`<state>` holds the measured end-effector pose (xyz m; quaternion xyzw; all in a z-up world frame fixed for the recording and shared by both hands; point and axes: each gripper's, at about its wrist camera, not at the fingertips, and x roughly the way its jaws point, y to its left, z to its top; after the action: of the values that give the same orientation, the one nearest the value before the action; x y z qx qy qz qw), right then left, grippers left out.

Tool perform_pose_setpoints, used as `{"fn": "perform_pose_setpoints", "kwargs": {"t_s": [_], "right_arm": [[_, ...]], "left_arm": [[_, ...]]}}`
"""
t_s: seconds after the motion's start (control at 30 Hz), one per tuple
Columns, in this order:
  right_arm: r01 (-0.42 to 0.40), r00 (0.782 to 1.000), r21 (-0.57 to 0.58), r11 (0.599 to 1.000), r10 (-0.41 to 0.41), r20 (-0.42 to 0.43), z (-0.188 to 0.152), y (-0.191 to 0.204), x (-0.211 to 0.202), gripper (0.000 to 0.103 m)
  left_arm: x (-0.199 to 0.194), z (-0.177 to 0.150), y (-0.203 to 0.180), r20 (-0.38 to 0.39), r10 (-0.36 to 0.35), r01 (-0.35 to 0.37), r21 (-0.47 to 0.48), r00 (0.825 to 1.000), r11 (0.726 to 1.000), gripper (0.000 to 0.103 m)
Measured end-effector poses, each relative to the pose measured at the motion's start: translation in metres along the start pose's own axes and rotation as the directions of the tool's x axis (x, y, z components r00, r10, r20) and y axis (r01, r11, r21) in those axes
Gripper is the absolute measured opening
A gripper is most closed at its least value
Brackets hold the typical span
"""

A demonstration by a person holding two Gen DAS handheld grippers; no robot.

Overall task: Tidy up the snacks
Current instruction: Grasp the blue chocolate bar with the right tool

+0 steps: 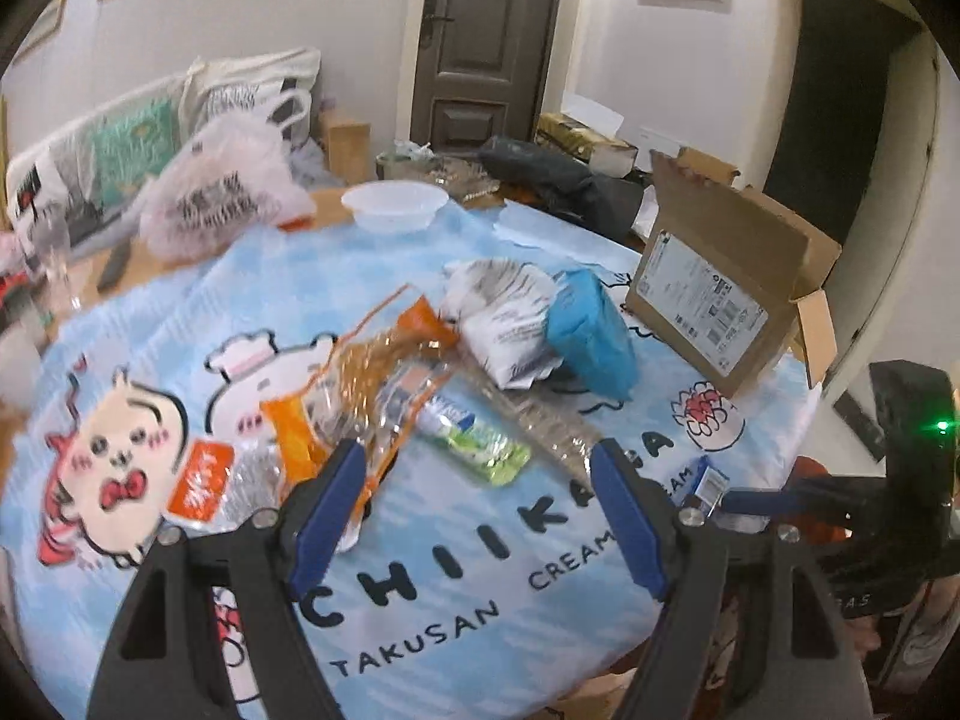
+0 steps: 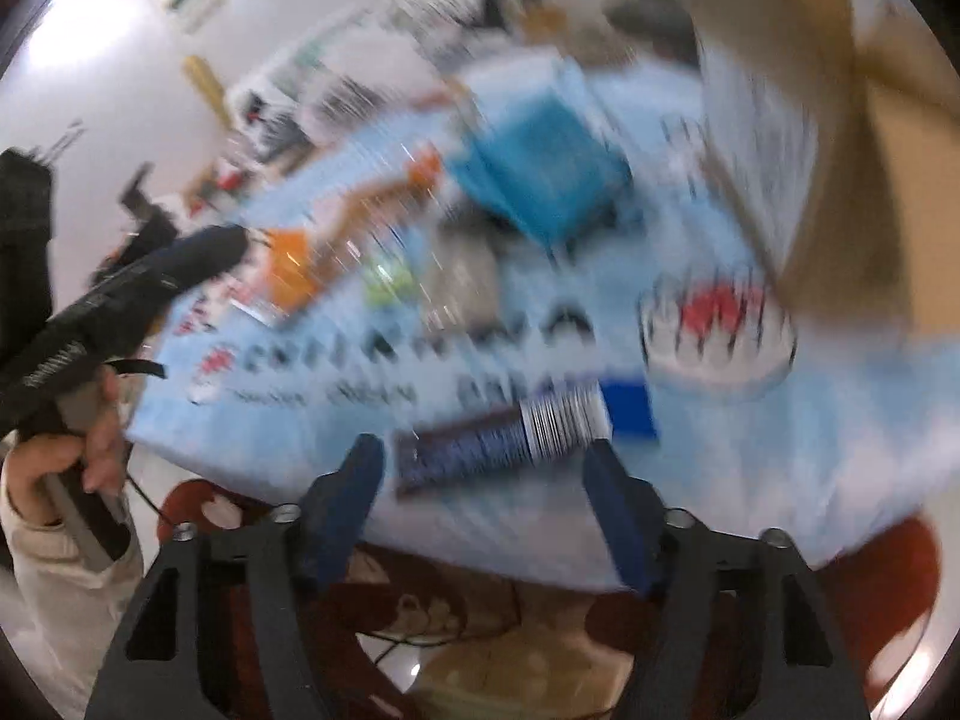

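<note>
- Left gripper (image 1: 477, 471): matte black angular arms with triangular cut-outs, each tipped with a blue finger (image 1: 327, 507), and silver screw heads at the joints.
- Right gripper (image 2: 483, 474): the same black frame, blue fingers (image 2: 618, 519) and silver screws.
- A green light glows on the black body at the far right of the left wrist view.
- The person's hand (image 2: 57, 459) comes out of a cream sleeve (image 2: 48, 564).

Even indoor light; left wrist view fairly sharp, right wrist view badly motion-blurred, perhaps glare top-left.
</note>
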<state>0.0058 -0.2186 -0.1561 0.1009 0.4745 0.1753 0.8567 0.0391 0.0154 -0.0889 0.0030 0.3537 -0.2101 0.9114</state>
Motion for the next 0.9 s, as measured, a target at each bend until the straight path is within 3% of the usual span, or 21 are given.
{"fn": "perform_pose_setpoints", "kwargs": {"t_s": [0.03,0.4,0.67,0.9], "right_arm": [[0.02,0.999,-0.015,1.0,-0.02,0.034,0.0,0.001,-0.002,0.063],[0.107,0.994,-0.073,0.992,-0.104,0.038,0.024,0.021,0.026,0.06],[0.209,0.978,-0.194,0.958,-0.2,0.065,0.025,0.033,0.033,0.033],[0.325,0.946,-0.209,0.922,-0.314,0.084,0.024,0.019,0.024,0.031]], "left_arm": [[0.001,-0.002,0.002,0.002,-0.008,0.008,-0.007,1.0,1.0,0.074],[0.008,-0.01,0.011,0.002,-0.063,0.063,-0.045,0.998,0.997,0.074],[0.018,-0.014,0.009,-0.021,-0.079,0.078,-0.047,0.997,0.996,0.074],[0.02,-0.012,0.003,-0.022,-0.092,0.091,-0.04,0.995,0.995,0.074]]}}
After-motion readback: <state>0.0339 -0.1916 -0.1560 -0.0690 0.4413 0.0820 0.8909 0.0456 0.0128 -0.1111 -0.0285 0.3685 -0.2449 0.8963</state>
